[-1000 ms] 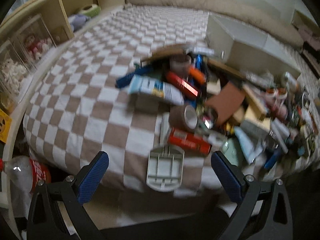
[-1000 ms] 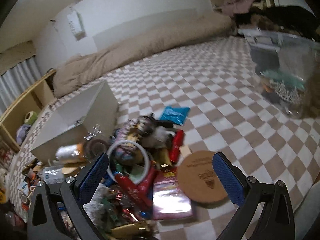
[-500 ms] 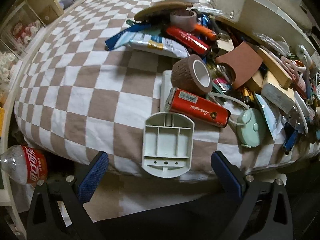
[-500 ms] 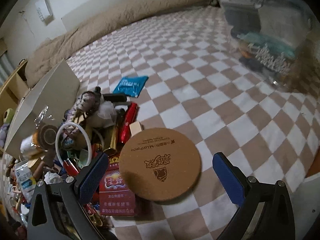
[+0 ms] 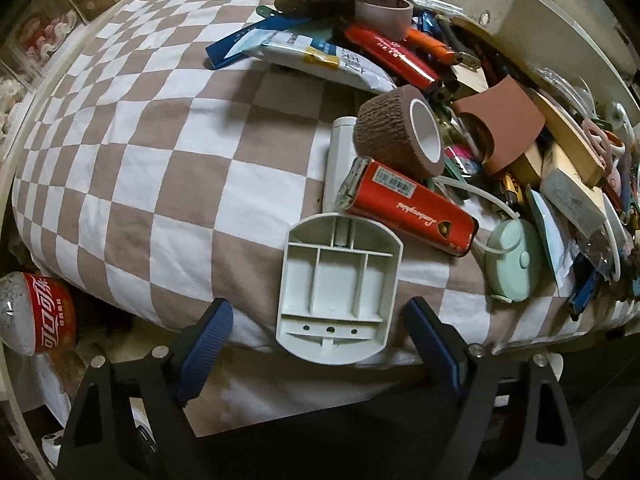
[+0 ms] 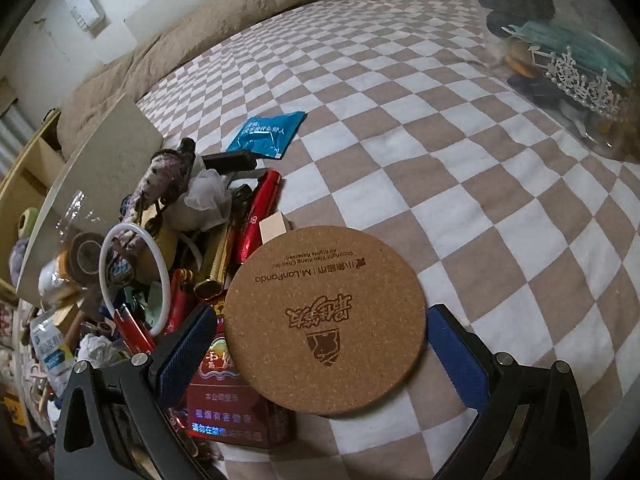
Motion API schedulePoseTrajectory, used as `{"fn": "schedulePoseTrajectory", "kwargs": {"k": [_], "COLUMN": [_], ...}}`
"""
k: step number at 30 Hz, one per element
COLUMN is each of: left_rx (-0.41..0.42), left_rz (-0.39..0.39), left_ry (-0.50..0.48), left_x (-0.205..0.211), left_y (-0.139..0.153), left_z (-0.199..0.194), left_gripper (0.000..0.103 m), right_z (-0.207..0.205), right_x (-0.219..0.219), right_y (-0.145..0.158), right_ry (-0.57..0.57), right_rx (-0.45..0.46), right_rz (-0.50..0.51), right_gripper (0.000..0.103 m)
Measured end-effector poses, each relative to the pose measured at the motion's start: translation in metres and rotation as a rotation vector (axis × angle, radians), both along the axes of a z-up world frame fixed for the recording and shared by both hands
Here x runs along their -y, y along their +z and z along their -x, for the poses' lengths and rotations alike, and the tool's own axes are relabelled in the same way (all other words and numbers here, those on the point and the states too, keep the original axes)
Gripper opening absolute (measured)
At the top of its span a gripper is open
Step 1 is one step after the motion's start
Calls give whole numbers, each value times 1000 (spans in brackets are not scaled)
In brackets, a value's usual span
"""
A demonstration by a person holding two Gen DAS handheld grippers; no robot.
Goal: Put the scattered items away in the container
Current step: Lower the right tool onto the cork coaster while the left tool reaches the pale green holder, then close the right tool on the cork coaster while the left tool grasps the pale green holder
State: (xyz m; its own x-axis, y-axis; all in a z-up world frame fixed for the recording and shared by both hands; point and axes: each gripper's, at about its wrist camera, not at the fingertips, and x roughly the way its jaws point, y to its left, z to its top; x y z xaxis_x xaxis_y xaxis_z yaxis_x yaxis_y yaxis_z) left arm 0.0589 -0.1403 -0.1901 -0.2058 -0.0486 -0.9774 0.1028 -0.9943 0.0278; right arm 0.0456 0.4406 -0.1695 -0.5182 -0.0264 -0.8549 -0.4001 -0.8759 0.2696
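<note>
Both grippers have dropped closer to the bed since a sec ago. L gripper [image 5: 318,320] now straddles the white plastic tray [image 5: 338,292] at the blanket [image 5: 160,140] edge; jaws closing, tray between them, pads not yet touching it. Red box [image 5: 412,214] sits at 1 o'clock of the tray, brown tape roll [image 5: 400,132] beyond it at 12. R gripper [image 6: 318,340] stands wide w/ the cork coaster [image 6: 324,316] between its fingers, not pinched. Clear container [image 6: 560,60] lies well off at 2 o'clock.
</note>
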Motion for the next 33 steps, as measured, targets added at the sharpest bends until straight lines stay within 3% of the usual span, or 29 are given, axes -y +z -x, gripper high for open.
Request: {"fn": "schedulePoseTrajectory", "kwargs": {"k": [6, 13, 17, 33], "left_rx": [-10, -36, -64, -191], "left_rz": [6, 19, 46, -111], "left_ry": [12, 4, -6, 138], "left_x": [1, -4, -12, 18], "left_y": [1, 5, 9, 36], "left_z": [1, -1, -4, -26], "left_gripper": [76, 50, 49, 48], "right_z": [6, 3, -2, -25], "right_x": [4, 1, -1, -19], "right_y": [-2, -1, 0, 15], "right_ry": [10, 7, -3, -97], "right_rx": [11, -4, -23, -151], "right_rz": [-62, -58, -42, 91], "right_gripper": [103, 101, 101, 101]}}
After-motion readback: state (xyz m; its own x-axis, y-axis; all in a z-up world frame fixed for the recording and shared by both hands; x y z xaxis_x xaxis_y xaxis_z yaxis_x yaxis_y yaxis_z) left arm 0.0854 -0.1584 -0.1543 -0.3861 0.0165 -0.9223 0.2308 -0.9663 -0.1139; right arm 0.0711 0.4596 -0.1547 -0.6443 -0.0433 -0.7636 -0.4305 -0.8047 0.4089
